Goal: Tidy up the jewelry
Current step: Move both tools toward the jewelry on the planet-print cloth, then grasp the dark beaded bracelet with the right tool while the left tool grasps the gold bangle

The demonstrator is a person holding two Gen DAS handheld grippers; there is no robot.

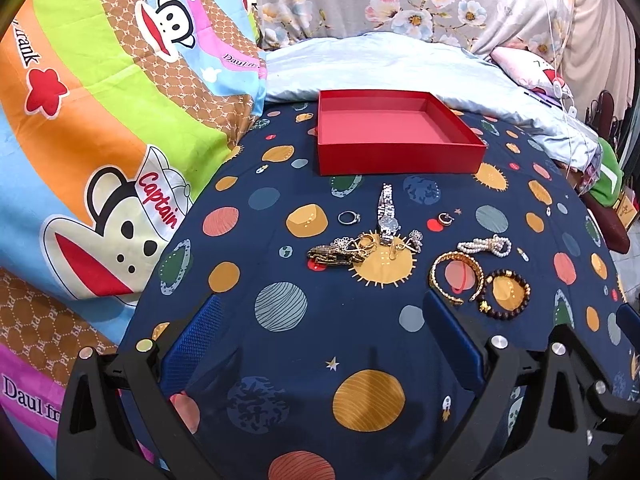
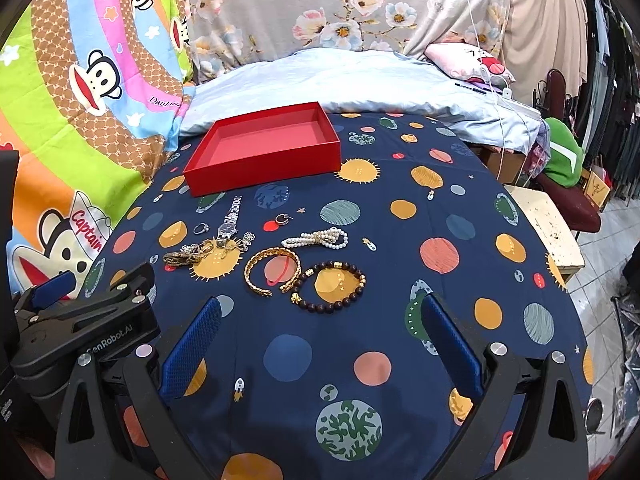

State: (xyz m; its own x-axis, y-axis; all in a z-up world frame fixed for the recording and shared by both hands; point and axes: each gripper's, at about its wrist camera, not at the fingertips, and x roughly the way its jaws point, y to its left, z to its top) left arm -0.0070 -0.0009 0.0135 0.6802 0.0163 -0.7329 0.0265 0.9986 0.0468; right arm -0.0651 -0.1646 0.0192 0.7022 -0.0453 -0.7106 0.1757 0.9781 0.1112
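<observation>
- The left hand-held gripper (image 1: 320, 344) hovered with blue pads spread wide and empty, short of the jewelry on the navy planet-print bedsheet (image 1: 280, 360), seemingly poised for a first pick.
- The open red cardboard box (image 1: 394, 136) sat empty beyond, evidently the destination.
- A silver wristwatch (image 1: 387, 216), gold cuff bangle (image 2: 273, 269) and dark beaded bracelet (image 2: 330, 286) lay loose.
- The right hand-held gripper (image 2: 320, 344) likewise gaped, empty.

It was a bedroom in a home. A bed had a dark blue sheet (image 2: 400, 360) with planets on it. A cartoon monkey blanket (image 1: 100, 120) lay beside it, with a flower-print pillow (image 2: 320, 8) and a pale blue quilt (image 1: 380, 64) behind. Clothes (image 2: 612, 80) hung at the right.
</observation>
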